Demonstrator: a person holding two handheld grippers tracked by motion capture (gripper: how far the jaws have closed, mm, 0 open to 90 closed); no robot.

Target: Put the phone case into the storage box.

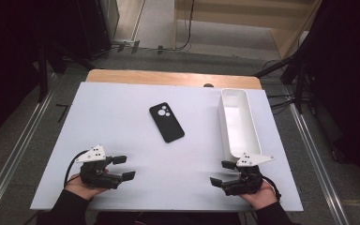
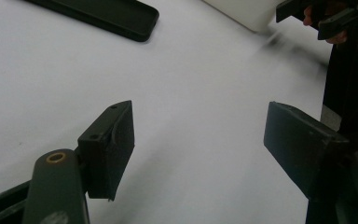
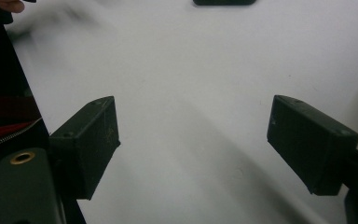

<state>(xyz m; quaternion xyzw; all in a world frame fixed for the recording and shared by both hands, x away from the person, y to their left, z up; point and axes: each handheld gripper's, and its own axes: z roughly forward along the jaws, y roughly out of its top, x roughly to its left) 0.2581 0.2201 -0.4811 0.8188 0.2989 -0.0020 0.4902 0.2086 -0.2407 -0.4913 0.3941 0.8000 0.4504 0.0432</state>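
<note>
A black phone case lies flat on the white table, camera cutouts facing up, turned at a slant. A long, white, empty bin stands upright to its right, well apart.

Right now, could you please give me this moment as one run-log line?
left gripper: open, empty | right gripper: open, empty | phone case: flat mid-table, untouched | white bin: right side, looks empty
</note>
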